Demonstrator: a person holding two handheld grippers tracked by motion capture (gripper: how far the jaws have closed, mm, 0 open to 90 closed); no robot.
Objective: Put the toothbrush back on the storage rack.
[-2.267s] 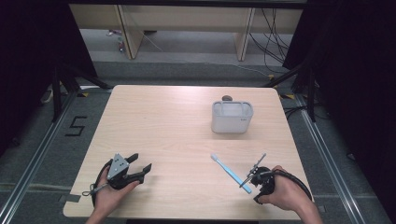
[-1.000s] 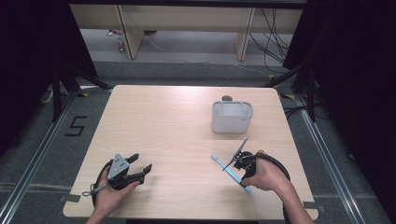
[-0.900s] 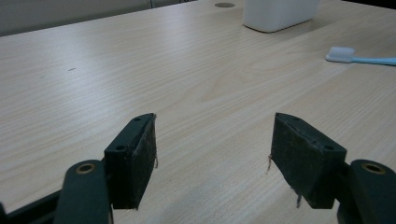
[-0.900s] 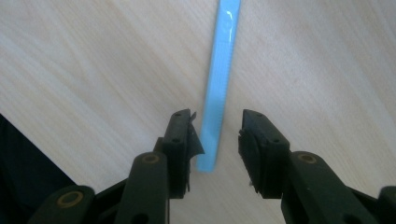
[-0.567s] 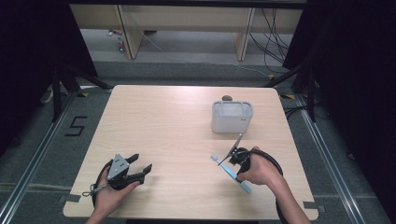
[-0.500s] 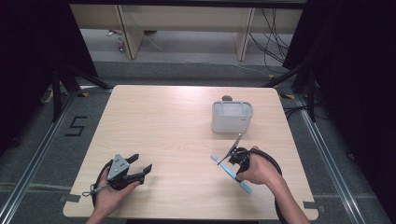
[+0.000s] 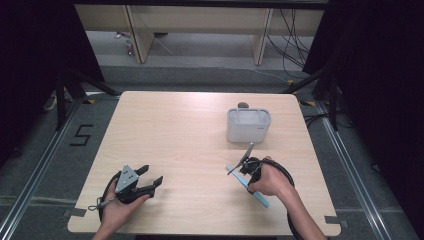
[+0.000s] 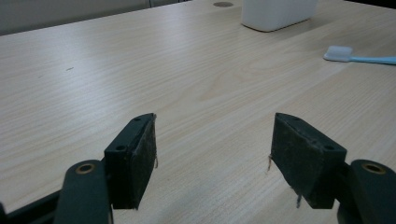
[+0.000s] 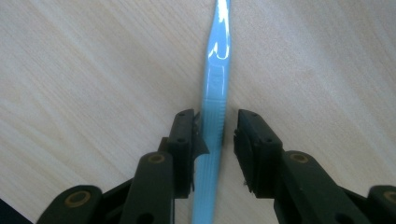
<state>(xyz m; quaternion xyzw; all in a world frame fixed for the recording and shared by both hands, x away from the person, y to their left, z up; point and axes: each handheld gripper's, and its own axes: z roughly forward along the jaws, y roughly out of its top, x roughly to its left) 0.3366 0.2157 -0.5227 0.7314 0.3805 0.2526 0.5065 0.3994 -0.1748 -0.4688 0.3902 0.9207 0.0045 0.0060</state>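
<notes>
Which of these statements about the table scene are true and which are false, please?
1. The right gripper straddles the blue toothbrush handle. True.
2. The toothbrush stands inside the white container. False: it lies flat on the table, nearer the person.
3. The left gripper is open and holds nothing. True.
4. The left gripper grips the white container. False: the container sits far off, untouched.
5. The right gripper's jaws have clamped the handle. False: a gap remains on one side.

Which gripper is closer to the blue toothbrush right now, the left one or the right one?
The right. The right gripper has its jaws on either side of the toothbrush handle, with a gap on one side. The left gripper sits open across the table, well away from it.
</notes>
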